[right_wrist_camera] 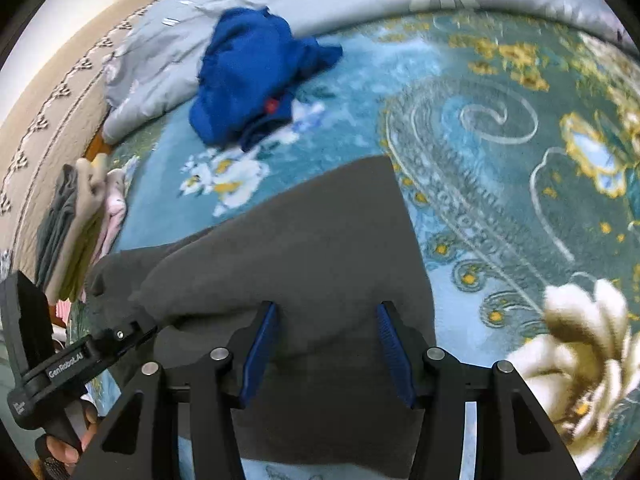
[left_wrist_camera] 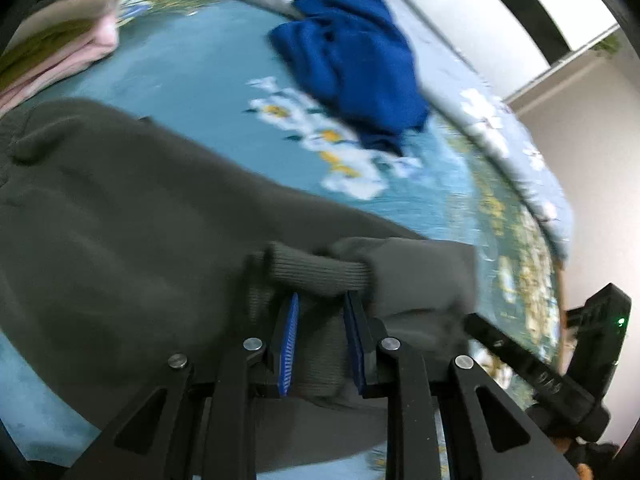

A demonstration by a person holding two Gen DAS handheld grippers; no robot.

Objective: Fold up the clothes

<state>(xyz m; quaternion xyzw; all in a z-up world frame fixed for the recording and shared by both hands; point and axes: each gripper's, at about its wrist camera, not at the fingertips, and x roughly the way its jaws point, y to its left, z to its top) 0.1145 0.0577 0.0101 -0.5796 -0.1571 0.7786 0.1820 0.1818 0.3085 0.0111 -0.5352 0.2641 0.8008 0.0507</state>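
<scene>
The left claw (left_wrist_camera: 322, 334) is seen narrowly parted around the ribbed hem of the dark grey sweatshirt (left_wrist_camera: 120, 208), its cuff (left_wrist_camera: 320, 274) lying just ahead; whether it is pinched cannot be told. The right claw (right_wrist_camera: 326, 350) is held wide, empty, over the sweatshirt spread on the bed (right_wrist_camera: 500, 184). The fold could be skewed if the hem were lost.

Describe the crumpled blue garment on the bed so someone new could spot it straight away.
Start at the teal floral blanket covering the bed. Past the flat dark grey sweatshirt, near the pale grey quilt, lies the crumpled royal-blue garment. It alone is vivid blue and unfolded.
</scene>
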